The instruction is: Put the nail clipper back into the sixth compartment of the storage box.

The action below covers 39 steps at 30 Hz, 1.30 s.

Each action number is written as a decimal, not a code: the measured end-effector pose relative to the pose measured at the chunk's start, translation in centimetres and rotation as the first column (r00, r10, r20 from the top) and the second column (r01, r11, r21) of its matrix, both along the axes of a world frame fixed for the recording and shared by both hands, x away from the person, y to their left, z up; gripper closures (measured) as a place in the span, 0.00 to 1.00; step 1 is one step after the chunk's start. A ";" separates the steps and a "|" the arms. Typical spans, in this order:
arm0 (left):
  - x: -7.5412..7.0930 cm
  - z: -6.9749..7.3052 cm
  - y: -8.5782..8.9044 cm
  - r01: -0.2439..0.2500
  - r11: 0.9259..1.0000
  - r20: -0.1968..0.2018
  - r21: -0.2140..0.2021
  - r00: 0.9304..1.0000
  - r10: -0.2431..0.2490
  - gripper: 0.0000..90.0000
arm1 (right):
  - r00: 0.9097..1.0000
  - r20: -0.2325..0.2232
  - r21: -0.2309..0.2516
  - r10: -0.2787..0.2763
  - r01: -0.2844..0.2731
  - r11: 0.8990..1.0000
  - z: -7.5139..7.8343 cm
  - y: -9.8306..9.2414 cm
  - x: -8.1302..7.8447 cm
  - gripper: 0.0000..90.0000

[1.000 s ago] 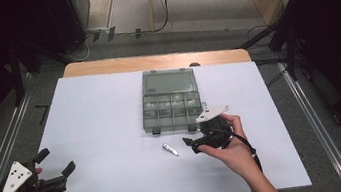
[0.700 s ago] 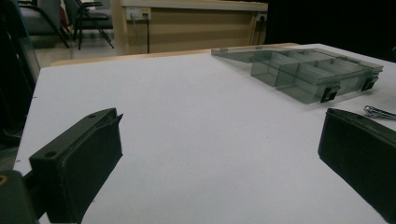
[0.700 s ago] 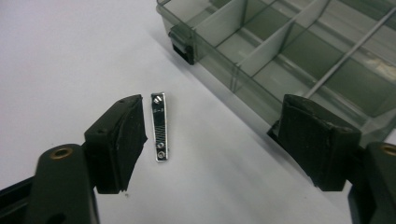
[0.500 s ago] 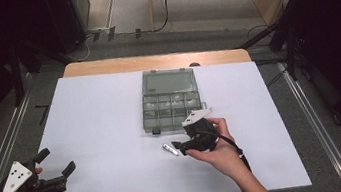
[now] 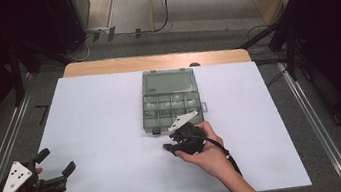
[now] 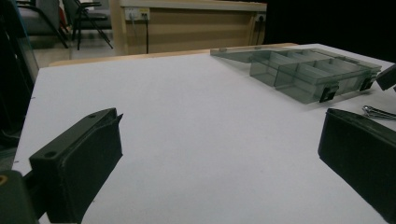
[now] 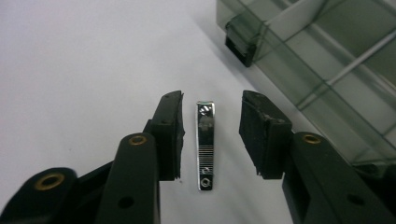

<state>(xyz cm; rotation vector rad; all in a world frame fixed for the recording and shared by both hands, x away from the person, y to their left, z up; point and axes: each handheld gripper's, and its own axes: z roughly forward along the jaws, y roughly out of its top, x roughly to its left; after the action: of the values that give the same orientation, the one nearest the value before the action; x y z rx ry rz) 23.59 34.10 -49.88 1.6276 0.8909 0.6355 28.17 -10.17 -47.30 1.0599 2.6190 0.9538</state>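
Note:
A small chrome nail clipper [image 7: 205,147] lies flat on the white table, just in front of a smoky transparent compartment box [image 5: 169,101]. My right gripper [image 7: 211,116] is open and lowered over the clipper, one jaw on each side, with neither pad touching it. In the high view the right gripper [image 5: 171,145] sits at the box's near edge and covers the clipper. My left gripper [image 5: 57,161] is held open at the table's near left corner with nothing between its jaws. In the left gripper view the clipper's tip [image 6: 377,112] shows at the far right, beside the box [image 6: 303,74].
The box's lid [image 5: 167,81] lies open towards the far side. A white sheet [image 5: 100,116] covers the table, with a wooden strip [image 5: 153,60] along the far edge. Metal rails [image 5: 313,121] run along both sides.
My right gripper has moved left from beside the clipper to over it, and its jaws now straddle it. The left gripper has stayed put.

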 end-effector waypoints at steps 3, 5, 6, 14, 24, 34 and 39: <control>0.0 0.0 0.0 0.000 1.000 0.000 -0.001 1.000 0.000 0.00 | 0.999 -0.033 -0.014 0.020 -0.020 1.000 -0.4 0.6 0.3 0.71; 0.0 0.0 0.0 0.000 1.000 0.000 -0.001 1.000 0.000 0.00 | 0.999 -0.041 -0.029 0.010 -0.012 1.000 -0.7 0.8 0.5 0.74; 0.0 0.0 0.0 0.001 1.000 0.000 0.000 1.000 -0.001 0.00 | 0.999 -0.046 -0.033 0.008 -0.009 0.999 -0.8 0.9 0.6 0.75; 0.0 0.0 0.0 0.003 1.000 -0.001 0.001 1.000 -0.003 0.00 | 0.997 -0.074 -0.056 0.002 -0.006 0.998 -1.5 1.5 1.2 0.83; 0.0 0.0 0.0 0.003 1.000 -0.001 0.002 1.000 -0.003 0.00 | 0.995 -0.096 -0.085 0.006 -0.014 0.996 -1.8 2.2 1.4 0.88; 0.0 0.0 -0.1 0.004 1.000 0.000 0.006 1.000 -0.004 0.00 | 0.995 -0.097 -0.097 0.001 -0.011 0.995 -2.3 2.3 1.5 0.88; 0.0 0.0 -0.1 0.003 1.000 -0.001 0.007 1.000 -0.003 0.00 | 0.992 -0.123 -0.067 -0.010 0.002 0.998 -2.4 2.0 1.8 0.89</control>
<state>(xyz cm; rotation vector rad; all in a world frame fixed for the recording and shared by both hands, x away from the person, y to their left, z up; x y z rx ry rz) 23.64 34.03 -49.89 1.6356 0.8871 0.6364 29.92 -8.14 -49.71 1.1444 2.7225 0.8185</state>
